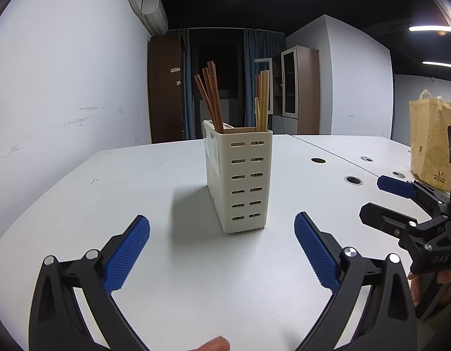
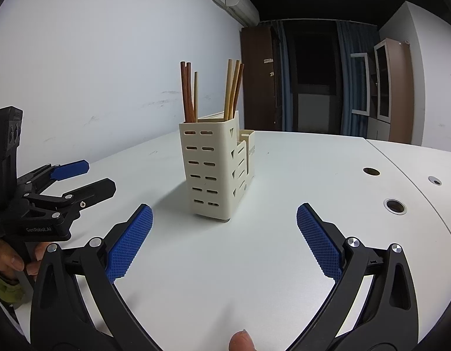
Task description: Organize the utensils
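Standing upright near the middle of the counter (image 1: 137, 181), the caddy (image 1: 240, 181) holds all the chopsticks you can see: a dark brown bunch (image 1: 209, 96) at its far left corner and a pale bunch (image 1: 263, 102) at its right, both leaning a little and rising well above the rim. From the right wrist view the caddy (image 2: 209, 169) shows a lower stepped compartment on its right side; what lies in that part cannot be told.

Your left tongs (image 1: 222, 251) are spread wide, nothing between the blue pads (image 1: 127, 254), hovering over bare counter just short of the caddy and apart from it. Your right tongs (image 2: 224, 239) are released too, pads (image 2: 319, 239) wide apart, pointed at the caddy from the other side and not touching it. Each pair shows in the other's view, side by side near the front edge.

A yellow bag (image 1: 430, 143) stands toward the far right edge of the counter, beyond the round cable holes (image 1: 353, 180).
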Demonstrator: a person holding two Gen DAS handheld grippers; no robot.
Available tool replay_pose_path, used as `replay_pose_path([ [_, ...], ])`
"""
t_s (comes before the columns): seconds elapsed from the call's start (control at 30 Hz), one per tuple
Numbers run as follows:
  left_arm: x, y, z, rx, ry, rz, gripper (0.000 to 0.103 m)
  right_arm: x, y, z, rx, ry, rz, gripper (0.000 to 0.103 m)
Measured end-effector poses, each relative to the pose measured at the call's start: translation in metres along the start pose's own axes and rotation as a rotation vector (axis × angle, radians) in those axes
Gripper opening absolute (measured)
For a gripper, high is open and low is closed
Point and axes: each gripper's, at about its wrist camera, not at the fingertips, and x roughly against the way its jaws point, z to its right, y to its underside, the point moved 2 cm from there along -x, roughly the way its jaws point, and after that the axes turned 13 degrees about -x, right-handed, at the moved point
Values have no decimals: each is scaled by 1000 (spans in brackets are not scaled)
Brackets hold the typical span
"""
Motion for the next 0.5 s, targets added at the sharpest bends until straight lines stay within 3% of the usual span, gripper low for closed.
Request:
replay_pose_path([
  [0.5,1,1,-1,11,1,5,97,-1,2,-3,13,-2,-7,95],
])
